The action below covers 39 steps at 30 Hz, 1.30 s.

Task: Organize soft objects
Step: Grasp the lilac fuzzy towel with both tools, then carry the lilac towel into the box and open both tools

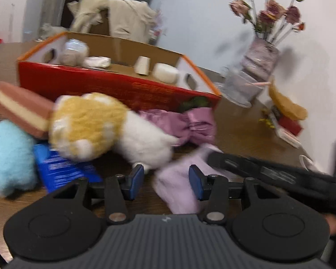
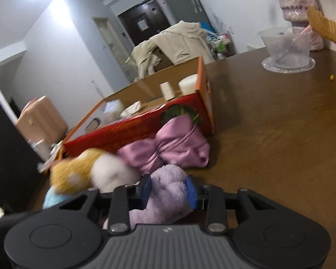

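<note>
right gripper pinches the lilac plush low over the table, soft and light so grab its bulk, while left gripper gapes empty by the red box.

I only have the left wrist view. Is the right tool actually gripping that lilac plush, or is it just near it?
Observer: It is gripping it. In the right wrist view, the right tool has a blue pad pressed against each side of the lilac plush.
Operator: Is there anything beyond the far end of the red box that I can't see?
Observer: Yes. A pink suitcase stands on the floor past that end of the red box.
</note>
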Motion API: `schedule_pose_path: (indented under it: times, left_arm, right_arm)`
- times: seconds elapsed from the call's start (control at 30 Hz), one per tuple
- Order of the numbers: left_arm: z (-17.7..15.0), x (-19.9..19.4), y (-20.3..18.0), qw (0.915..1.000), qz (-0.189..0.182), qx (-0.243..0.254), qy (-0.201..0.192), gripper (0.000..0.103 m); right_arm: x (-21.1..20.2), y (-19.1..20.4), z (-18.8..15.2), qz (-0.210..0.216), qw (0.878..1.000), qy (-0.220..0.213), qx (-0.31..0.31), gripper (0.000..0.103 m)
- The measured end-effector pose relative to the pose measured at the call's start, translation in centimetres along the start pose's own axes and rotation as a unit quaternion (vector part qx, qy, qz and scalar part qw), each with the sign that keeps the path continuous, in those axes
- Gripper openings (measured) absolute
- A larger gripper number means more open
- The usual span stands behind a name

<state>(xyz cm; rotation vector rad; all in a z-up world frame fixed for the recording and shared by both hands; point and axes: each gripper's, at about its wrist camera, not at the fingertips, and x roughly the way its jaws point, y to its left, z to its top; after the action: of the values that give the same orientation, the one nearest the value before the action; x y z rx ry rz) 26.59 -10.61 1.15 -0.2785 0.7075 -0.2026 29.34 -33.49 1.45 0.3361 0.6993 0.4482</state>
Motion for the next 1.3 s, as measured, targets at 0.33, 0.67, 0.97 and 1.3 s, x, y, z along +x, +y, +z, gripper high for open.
schedule_pose_path:
  times: [0.33, 0.67, 0.97, 1.3]
  left_arm:
    - [-0.4, -0.5, -0.4, 0.9993, -0.033, -0.017, 0.006, 0.066]
    - [-1.6, -0.8, -0.8, 0.9985, -0.048, 0.002, 0.028, 0.024]
    - [1.8, -6.3, -0.8, 0.9931, -0.096, 0.051, -0.045, 0.018]
    - [18.4, -1.2, 9.2, 0.9979, -0.025, 0.012, -0.057, 0.018]
  right_arm:
    - [-2.1, -1.1, -1.4, 0.000, 1.000, -0.011, 0.018, 0.041]
    - [-2.9, -0.6, -3.3, 0.009, 0.999, 0.002, 0.044, 0.025]
    - [-5.9, 3.9, -0.7, 0.016, 0.999, -0.051, -0.003, 0.022]
    - [10.2, 11.4, 13.9, 0.063, 0.996, -0.012, -0.055, 0.022]
